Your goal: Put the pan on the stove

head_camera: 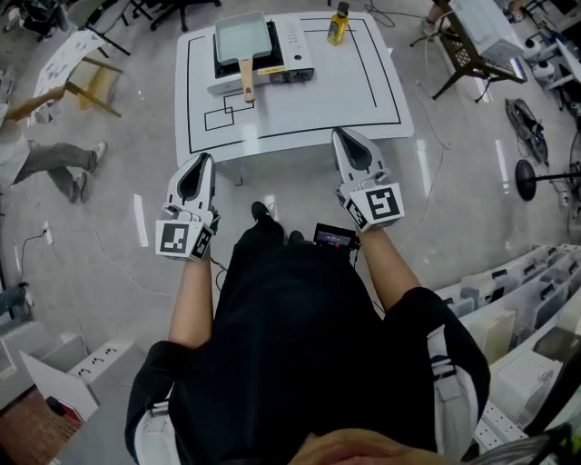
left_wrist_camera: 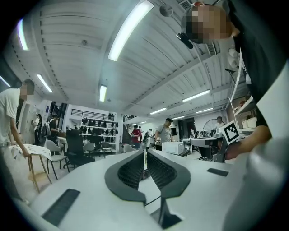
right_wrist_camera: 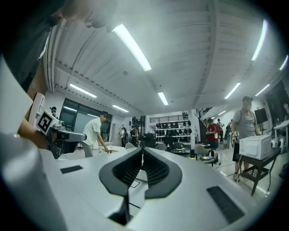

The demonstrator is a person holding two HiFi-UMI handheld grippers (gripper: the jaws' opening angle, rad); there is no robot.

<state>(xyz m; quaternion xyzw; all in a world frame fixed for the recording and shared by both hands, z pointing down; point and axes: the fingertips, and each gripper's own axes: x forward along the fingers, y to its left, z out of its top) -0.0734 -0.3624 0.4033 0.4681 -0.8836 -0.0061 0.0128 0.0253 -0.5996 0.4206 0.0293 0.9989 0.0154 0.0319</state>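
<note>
White table (head_camera: 336, 91) bears stove (head_camera: 292, 56), pan (head_camera: 241, 38); grey floor (head_camera: 118, 245)

A white square tabletop (head_camera: 345, 91) stands on a glossy grey floor (head_camera: 454, 200), and a black outline (head_camera: 188, 91) runs around it just inside its edges, with a few smaller black boxes (head_camera: 222, 113) drawn toward its near left part. A white portable stove (head_camera: 292, 45) sits on the far left part of the tabletop, its front facing the near edge. A small yellow bottle (head_camera: 338, 24) stands upright close to the far edge, just to the right of the stove and apart from it.
</note>
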